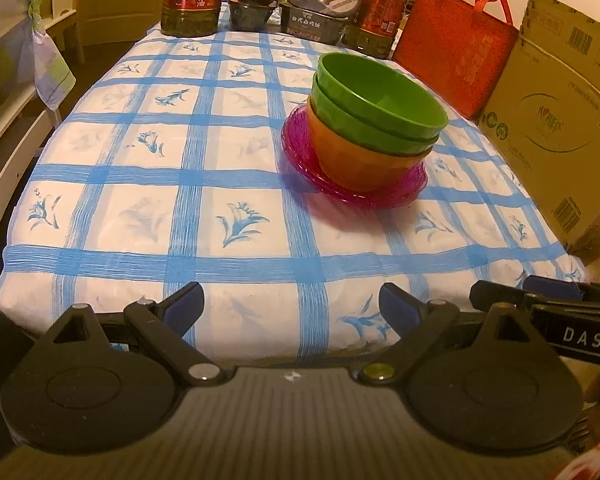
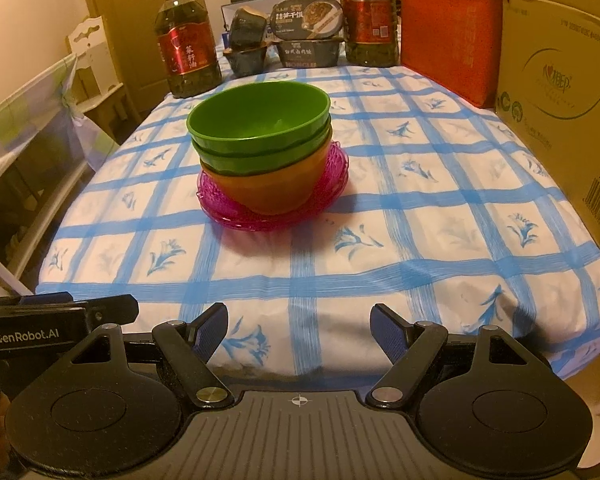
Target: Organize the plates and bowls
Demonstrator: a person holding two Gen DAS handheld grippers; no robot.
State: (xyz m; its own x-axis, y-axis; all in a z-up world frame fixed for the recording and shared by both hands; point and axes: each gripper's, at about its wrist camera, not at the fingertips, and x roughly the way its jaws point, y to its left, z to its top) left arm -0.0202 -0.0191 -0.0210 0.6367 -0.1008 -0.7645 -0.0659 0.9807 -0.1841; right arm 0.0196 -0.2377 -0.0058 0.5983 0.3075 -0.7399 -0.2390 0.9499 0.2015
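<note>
Two green bowls (image 1: 380,104) (image 2: 259,120) sit nested in an orange bowl (image 1: 360,164) (image 2: 271,188), and that stack stands on pink plates (image 1: 320,172) (image 2: 227,212) in the middle of the checked tablecloth. My left gripper (image 1: 291,306) hangs open over the table's near edge, well short of the stack, with nothing between its blue-padded fingers. My right gripper (image 2: 300,328) is open too and empty, also at the near edge. Each gripper shows at the side of the other's view: the right gripper (image 1: 540,300), the left gripper (image 2: 59,304).
At the far end of the table stand two large oil bottles (image 2: 187,56) (image 2: 366,20), dark food containers (image 2: 308,36) and a dark pouch. A red bag (image 2: 448,36) and a big cardboard box (image 2: 560,92) line the right side. A chair (image 1: 15,92) is at the left.
</note>
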